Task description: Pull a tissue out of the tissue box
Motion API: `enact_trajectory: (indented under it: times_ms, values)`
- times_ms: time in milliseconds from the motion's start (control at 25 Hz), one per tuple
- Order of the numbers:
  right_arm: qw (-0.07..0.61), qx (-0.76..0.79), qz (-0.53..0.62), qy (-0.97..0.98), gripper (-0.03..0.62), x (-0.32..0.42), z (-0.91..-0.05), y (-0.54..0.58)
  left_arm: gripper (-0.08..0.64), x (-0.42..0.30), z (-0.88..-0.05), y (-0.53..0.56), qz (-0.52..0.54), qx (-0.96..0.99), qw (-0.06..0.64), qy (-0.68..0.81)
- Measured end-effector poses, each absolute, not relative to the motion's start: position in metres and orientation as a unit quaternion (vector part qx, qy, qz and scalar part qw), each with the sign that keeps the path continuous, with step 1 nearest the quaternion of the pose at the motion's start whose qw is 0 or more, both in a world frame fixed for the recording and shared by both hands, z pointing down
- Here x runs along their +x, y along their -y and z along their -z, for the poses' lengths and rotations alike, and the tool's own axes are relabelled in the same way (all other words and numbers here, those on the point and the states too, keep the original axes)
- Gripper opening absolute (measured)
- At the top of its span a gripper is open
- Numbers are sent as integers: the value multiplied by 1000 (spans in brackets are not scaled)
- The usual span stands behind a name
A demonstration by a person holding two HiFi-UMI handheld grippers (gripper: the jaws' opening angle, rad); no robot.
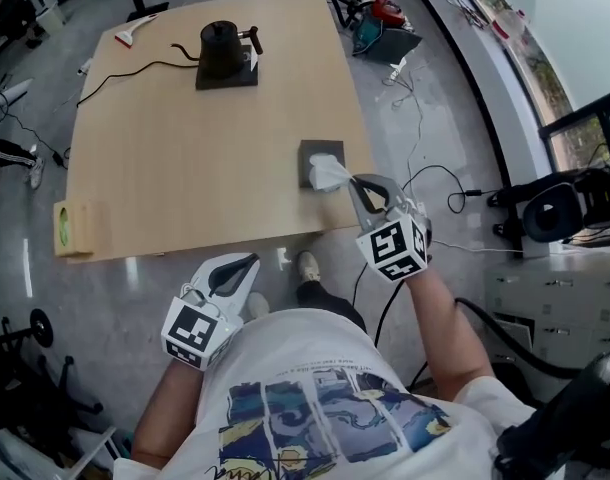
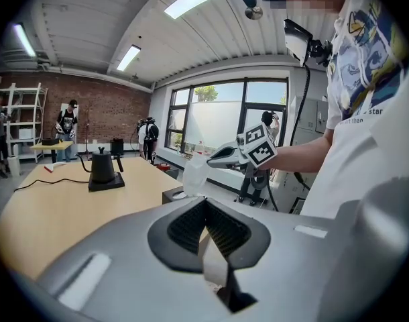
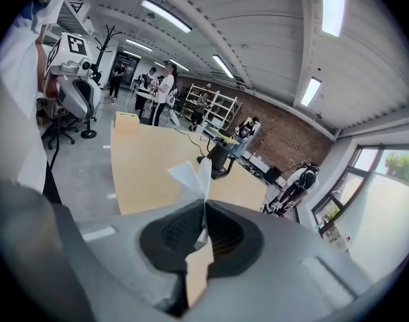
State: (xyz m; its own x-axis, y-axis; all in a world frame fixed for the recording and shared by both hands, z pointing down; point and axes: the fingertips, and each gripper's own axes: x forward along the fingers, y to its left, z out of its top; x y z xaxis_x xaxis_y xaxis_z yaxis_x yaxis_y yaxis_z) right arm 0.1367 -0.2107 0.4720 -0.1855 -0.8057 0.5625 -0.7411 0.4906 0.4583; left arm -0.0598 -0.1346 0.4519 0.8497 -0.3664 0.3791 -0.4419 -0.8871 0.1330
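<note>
1. Tissue: white, drawn up into a crumpled peak, right of centre in the head view; its right end is pinched in the right gripper.
2. Seen in the right gripper view: jaws pressed together on a thin fold of the tissue, with the loose part fanning up and left above the tips at the middle of the frame.
3. Just up and left of that gripper's tips in the head view: the tissue box, dark grey and square, on the wooden table near its right edge and lower right corner.
4. Lower end of the tissue down at the box's top opening; cannot tell whether it has come free of the box.
5. Seen in the left gripper view: a pale upright strip at mid-frame, with the box under it and the right gripper's tips at its top, reaching in from the right.
6. Left gripper: lower left of centre in the head view, off the table's near edge and over the floor, well apart from both tissue and box.
7. Jaws of the left gripper together, tips meeting, nothing between them.
8. Black kettle on its dark base at upper middle of the head view, well apart from the box, with a cable trailing off to the left across the table.
</note>
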Motion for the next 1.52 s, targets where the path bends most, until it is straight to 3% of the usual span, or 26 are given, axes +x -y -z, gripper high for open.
enact_trajectory:
  times_ms: [1520]
  values:
    - [340,543,14,768,6,52,-437,64,6,-86,-456,79,-180,972,82,130]
